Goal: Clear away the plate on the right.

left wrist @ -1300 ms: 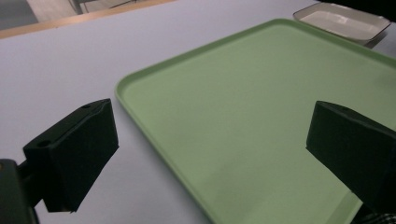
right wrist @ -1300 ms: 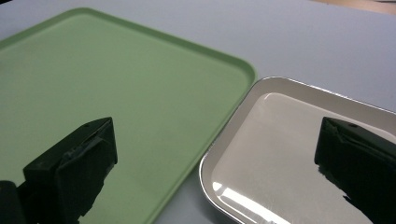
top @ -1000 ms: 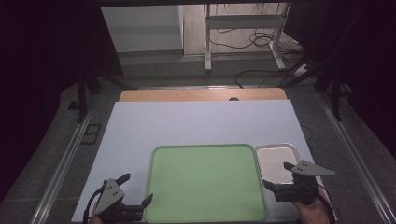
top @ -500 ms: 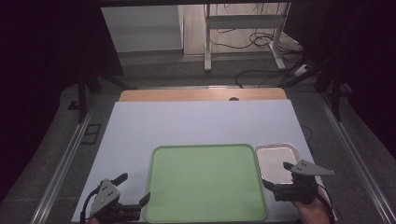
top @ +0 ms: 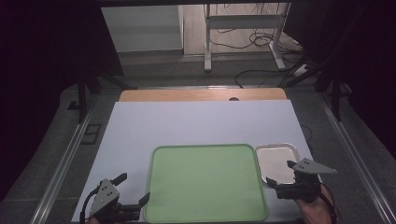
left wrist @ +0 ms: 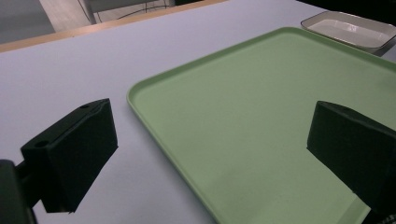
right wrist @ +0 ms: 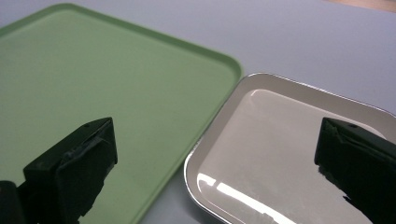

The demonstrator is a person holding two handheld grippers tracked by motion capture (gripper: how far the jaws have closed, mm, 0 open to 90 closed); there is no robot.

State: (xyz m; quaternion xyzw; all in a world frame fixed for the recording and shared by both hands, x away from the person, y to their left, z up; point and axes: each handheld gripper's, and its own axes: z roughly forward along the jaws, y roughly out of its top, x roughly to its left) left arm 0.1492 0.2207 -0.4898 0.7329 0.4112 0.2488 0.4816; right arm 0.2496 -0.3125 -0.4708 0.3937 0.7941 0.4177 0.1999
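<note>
The green tray (top: 205,182) lies flat on the white table top (top: 196,123), toward the near edge at about 6 o'clock from the middle of the table in the high view, and nothing lies in it. Just beside its right rim, at roughly 3 o'clock from the tray's centre, sits the small metal tray (top: 276,161), rim close against rim; in your right gripper view the two edges run side by side with a thin strip of table between them, so call them just apart. Your left gripper (top: 131,190) hovers at the tray's near left corner, around 8 o'clock from its centre, with its jaws set wide apart; in the left gripper view (left wrist: 210,154) one jaw hangs over the white table and the other over the green surface, so they straddle the tray's left rim without clamping it. Your right gripper (top: 282,179) sits at about 4 o'clock from the green tray, over the near end of the metal tray, jaws likewise spread wide and gripping nothing; in its own view (right wrist: 215,163) one jaw hangs over the green tray (right wrist: 93,84) and the other over the metal tray (right wrist: 289,140).
</note>
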